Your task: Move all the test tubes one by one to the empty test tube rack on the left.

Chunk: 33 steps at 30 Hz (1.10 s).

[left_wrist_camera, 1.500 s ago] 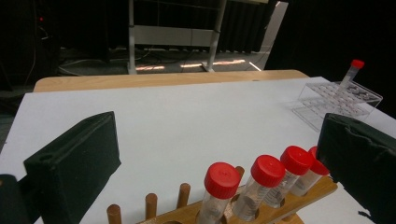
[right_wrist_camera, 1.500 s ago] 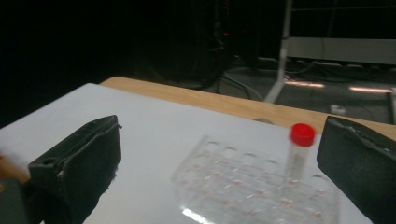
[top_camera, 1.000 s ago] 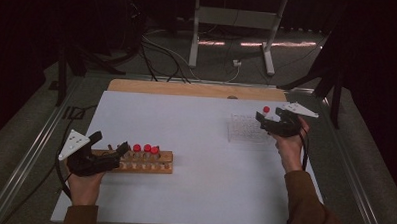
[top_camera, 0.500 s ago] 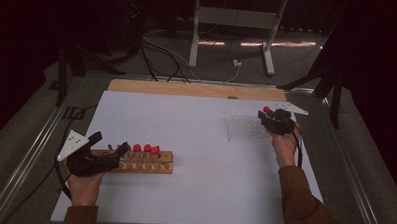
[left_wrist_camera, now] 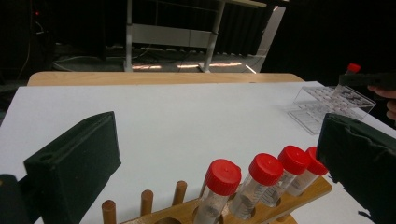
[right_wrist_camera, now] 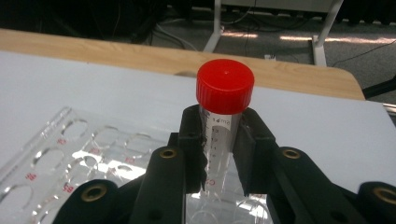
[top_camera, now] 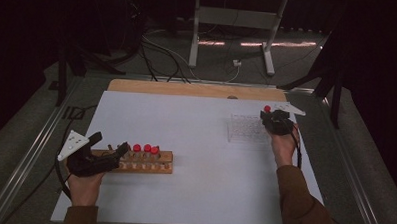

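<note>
Now: right tongs (right_wrist_camera: 219, 154) are clamped on a red-capped tube (right_wrist_camera: 223, 112), jaws having just closed in on it. The tube stands upright between the pads, gripped on the clear barrel below the cap, so the printed scale faces me and the cap stays free. It sits over the near corner of the clear rack (right_wrist_camera: 70, 149), at the far right of the desk (top_camera: 196, 127). Whether its foot is seated in a hole or hangs just above one, I cannot tell; the jaws hide the lower end.

Left tongs (left_wrist_camera: 224, 154) stand wide, one pad on each side of the wooden rack (left_wrist_camera: 261, 205), not pressing on it as far as I can see. From above they lie at the rack's left end (top_camera: 92, 158). My reading: this bracing position keeps the wooden rack from sliding while tubes are worked one at a time.

Four more red-capped tubes (left_wrist_camera: 261, 179) lean in a row in the wooden rack, with its near holes and pegs bare.

Judgement: work in hand is a transfer between the two racks, one tube per trip. Holding below the cap keeps the tube vertical, which an insertion or a clean lift calls for; a tilt could catch on the hole's rim.
</note>
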Available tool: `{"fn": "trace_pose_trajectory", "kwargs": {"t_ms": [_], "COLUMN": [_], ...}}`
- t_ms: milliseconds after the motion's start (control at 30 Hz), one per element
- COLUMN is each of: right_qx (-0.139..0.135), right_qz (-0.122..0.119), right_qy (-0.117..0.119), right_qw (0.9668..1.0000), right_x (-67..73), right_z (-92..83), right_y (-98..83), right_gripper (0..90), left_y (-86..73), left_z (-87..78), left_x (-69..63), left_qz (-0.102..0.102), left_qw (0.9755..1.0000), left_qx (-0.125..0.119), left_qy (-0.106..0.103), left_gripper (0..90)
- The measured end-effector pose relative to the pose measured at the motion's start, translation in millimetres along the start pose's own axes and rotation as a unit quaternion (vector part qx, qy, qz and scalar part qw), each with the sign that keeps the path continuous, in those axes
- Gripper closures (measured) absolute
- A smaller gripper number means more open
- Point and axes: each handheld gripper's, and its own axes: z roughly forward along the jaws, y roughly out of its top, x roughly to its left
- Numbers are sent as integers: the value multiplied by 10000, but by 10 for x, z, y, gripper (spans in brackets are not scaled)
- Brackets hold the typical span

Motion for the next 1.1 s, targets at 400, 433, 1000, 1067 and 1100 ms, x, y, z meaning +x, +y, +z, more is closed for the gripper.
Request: {"fn": "trace_pose_trajectory", "kwargs": {"t_ms": [400,433,1000,1067,1100], "right_qx": [-290,-308,-677,-690,-696], "right_qz": [-4,-25,-243,-253,-253], "right_qy": [24,25,191,249,277], "right_qw": [9996,9995,9972,9970,9969], "right_x": [-1,-3,50,66,76], "right_z": [-135,-146,-424,-454,-470], "right_y": [82,92,276,280,281], "right_gripper": [742,743,742,743,743], "left_y": [-18,-18,-16,-15,-15], "left_z": [31,32,24,25,24], "left_x": [-7,-9,-1,-2,-3], "left_qz": [20,26,-46,-49,-46], "left_qw": [10000,10000,10000,10000,10000], "left_qx": [75,82,64,61,66], "left_qy": [-9,-15,-54,-48,-52], "left_gripper": [5,5,5,5,5]}}
